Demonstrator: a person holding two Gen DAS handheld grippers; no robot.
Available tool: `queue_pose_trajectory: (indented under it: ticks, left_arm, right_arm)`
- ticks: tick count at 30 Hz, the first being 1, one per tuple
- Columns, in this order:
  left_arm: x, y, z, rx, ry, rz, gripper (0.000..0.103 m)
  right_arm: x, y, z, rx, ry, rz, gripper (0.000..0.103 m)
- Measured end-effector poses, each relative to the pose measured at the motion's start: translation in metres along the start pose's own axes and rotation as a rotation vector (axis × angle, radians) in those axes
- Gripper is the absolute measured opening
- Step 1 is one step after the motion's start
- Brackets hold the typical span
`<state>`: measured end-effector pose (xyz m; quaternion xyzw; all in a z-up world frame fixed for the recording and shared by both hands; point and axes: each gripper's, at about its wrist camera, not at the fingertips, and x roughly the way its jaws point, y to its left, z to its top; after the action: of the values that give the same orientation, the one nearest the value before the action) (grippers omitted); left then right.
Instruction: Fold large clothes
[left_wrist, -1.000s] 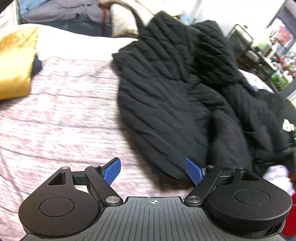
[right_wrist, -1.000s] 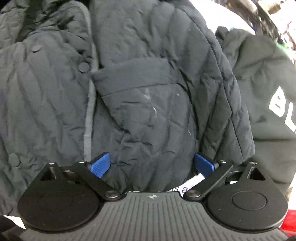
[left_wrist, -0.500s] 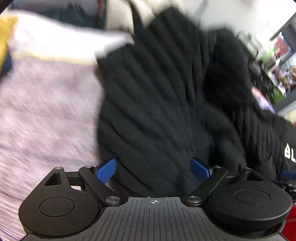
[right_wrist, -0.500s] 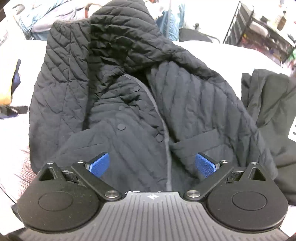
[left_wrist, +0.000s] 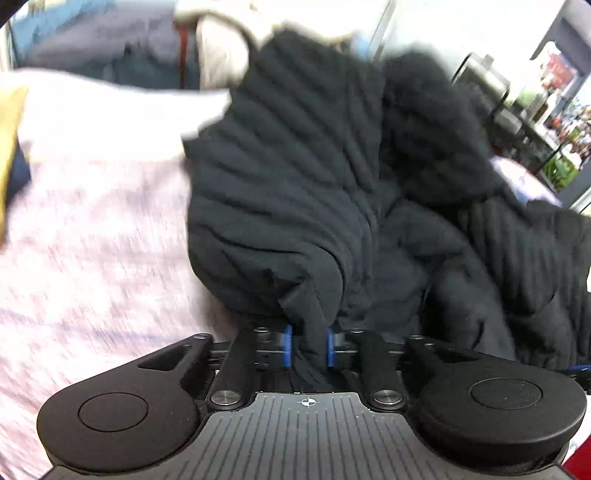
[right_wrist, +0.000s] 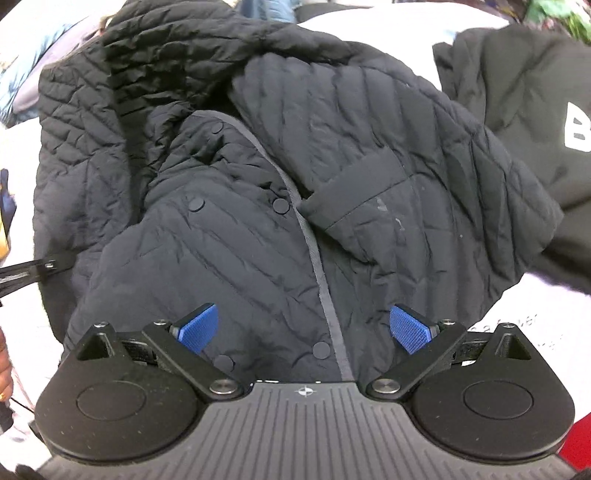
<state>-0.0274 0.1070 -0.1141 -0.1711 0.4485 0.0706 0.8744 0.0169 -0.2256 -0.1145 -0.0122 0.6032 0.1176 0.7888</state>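
Note:
A large black quilted jacket (right_wrist: 295, 166) lies crumpled on the bed, front side up with snap buttons and a pocket flap showing. In the left wrist view the same jacket (left_wrist: 295, 166) bunches up in front of me. My left gripper (left_wrist: 309, 349) is shut on a fold of the jacket's left edge, the cloth pinched between the blue pads. My right gripper (right_wrist: 304, 328) is open and empty, hovering over the jacket's lower front hem near the placket. The left gripper's arm shows at the left edge of the right wrist view (right_wrist: 26, 271).
The bed has a pink mottled cover (left_wrist: 92, 240). A yellow cloth (left_wrist: 9, 147) lies at the far left. A black sweatshirt with white letters (right_wrist: 535, 110) lies right of the jacket. Piled clothes (left_wrist: 129, 48) sit behind, and a wire rack (left_wrist: 509, 110) stands at the far right.
My left gripper moved right onto the jacket's edge and closed on it. My right gripper pulled back from the jacket and now sits over the lower front, still open.

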Motion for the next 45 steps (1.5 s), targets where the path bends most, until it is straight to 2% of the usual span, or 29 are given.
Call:
queue_pose_trajectory:
  ticks: [4, 8, 11, 13, 16, 18, 20, 21, 24, 25, 27, 30, 34, 36, 39, 41, 45]
  left_arm:
    - [-0.061, 0.024, 0.034, -0.024, -0.168, 0.027, 0.053]
    - [-0.132, 0.064, 0.071, -0.014, -0.360, 0.157, 0.053]
    - [-0.157, 0.095, 0.081, -0.039, -0.394, 0.193, 0.053]
    - [-0.157, 0.107, 0.078, -0.003, -0.382, 0.292, 0.053]
    - [-0.141, 0.142, 0.066, -0.088, -0.343, 0.363, 0.055]
    - [-0.113, 0.168, 0.054, -0.149, -0.245, 0.420, 0.059]
    - [-0.085, 0.183, 0.038, -0.189, -0.160, 0.458, 0.069]
    - [-0.073, 0.186, 0.027, -0.177, -0.128, 0.489, 0.071]
    - [-0.055, 0.188, 0.003, -0.134, -0.019, 0.585, 0.088]
    - [-0.056, 0.185, -0.004, -0.114, -0.022, 0.597, 0.100]
    - [-0.073, 0.178, -0.016, -0.084, -0.058, 0.607, 0.103]
    - [-0.089, 0.172, -0.015, -0.098, -0.073, 0.617, 0.103]
    - [-0.116, 0.159, -0.016, -0.135, -0.131, 0.623, 0.103]
    - [-0.125, 0.153, -0.018, -0.140, -0.141, 0.586, 0.103]
    - [-0.126, 0.131, -0.026, -0.106, -0.125, 0.529, 0.103]
    - [-0.122, 0.117, -0.034, -0.090, -0.113, 0.510, 0.103]
    - [-0.111, 0.102, -0.051, -0.116, -0.053, 0.488, 0.103]
  right_arm:
    - [-0.004, 0.013, 0.006, -0.039, -0.027, 0.014, 0.099]
    - [-0.008, 0.031, 0.008, -0.085, -0.044, 0.019, 0.099]
    - [-0.005, 0.042, 0.007, -0.110, -0.030, 0.050, 0.099]
    - [0.000, 0.050, 0.004, -0.126, 0.011, 0.099, 0.099]
    - [0.004, 0.070, -0.004, -0.175, 0.045, 0.148, 0.100]
    - [0.012, 0.083, -0.012, -0.210, 0.089, 0.171, 0.100]
    - [0.021, 0.097, -0.021, -0.245, 0.130, 0.178, 0.101]
    - [0.024, 0.103, -0.024, -0.269, 0.148, 0.184, 0.100]
    - [0.029, 0.119, -0.027, -0.353, 0.160, 0.176, 0.100]
    - [0.030, 0.123, -0.028, -0.385, 0.162, 0.166, 0.100]
    - [0.029, 0.128, -0.028, -0.430, 0.151, 0.149, 0.100]
    - [0.029, 0.128, -0.021, -0.480, 0.111, 0.114, 0.100]
    - [0.019, 0.125, 0.003, -0.563, 0.002, 0.053, 0.100]
    - [0.016, 0.133, 0.023, -0.614, -0.053, 0.055, 0.100]
    - [0.018, 0.161, 0.055, -0.691, -0.128, 0.059, 0.100]
    - [0.022, 0.186, 0.077, -0.720, -0.171, 0.099, 0.100]
    - [0.049, 0.249, 0.098, -0.800, -0.216, 0.155, 0.100]
